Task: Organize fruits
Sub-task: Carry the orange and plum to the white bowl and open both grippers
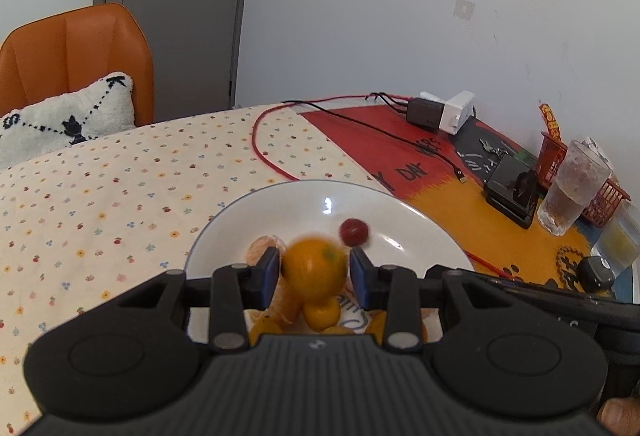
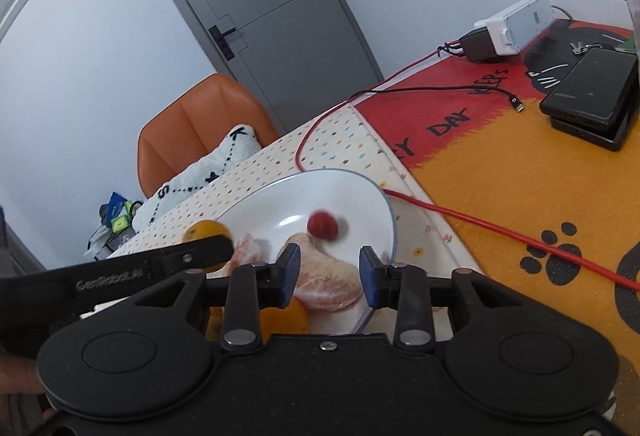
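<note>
The white plate [image 1: 420,232] sits on the dotted tablecloth [image 1: 100,204], its near part crowded with fruit and its far part nearly bare; it looks rigid, breakable, and glossy enough for round fruit to roll. The left gripper [image 1: 314,272] has a whole orange [image 1: 314,268] between its blue pads; they sit at its sides, though the blur hides whether they press, so the hold cannot be confirmed. The orange should be firm, moderately heavy and smooth-skinned, best taken across its widest part. The right gripper [image 2: 329,276] hangs part open and empty over peeled orange segments [image 2: 330,284], which look soft, moist and easily crushed, calling for a light pinch across the thick middle. A small red fruit [image 2: 322,225], blurred, lies loose beyond the right fingertips; it is light and likely to skid away. The two grippers crowd each other above the plate, and a red cable [image 2: 500,232] passes just beside its rim.
</note>
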The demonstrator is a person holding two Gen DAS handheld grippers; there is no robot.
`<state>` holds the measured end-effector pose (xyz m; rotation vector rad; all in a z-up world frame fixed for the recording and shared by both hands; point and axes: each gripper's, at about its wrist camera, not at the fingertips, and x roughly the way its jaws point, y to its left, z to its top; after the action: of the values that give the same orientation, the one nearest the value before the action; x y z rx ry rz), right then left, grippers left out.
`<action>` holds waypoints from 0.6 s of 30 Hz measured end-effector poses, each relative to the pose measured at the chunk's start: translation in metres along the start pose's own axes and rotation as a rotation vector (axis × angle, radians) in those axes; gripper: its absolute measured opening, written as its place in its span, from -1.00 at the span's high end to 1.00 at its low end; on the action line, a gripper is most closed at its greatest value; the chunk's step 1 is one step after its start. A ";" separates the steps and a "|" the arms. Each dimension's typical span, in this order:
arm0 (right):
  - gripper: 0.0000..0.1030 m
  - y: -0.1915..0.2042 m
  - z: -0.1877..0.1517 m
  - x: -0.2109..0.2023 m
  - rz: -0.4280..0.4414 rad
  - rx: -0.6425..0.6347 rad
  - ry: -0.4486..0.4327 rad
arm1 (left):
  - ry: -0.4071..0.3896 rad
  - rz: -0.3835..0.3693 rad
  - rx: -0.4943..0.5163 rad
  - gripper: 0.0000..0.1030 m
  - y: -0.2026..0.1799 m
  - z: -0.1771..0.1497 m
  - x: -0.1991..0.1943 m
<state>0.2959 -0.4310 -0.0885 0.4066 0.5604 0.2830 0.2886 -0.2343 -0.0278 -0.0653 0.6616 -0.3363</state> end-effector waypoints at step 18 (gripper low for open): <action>0.14 0.025 -0.004 -0.022 -0.089 -0.025 -0.020 | -0.016 0.034 -0.016 -0.11 0.017 -0.009 -0.052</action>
<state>0.2722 -0.4161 -0.0703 0.3590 0.5531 0.1998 0.2498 -0.2005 -0.0075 -0.0720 0.6490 -0.2973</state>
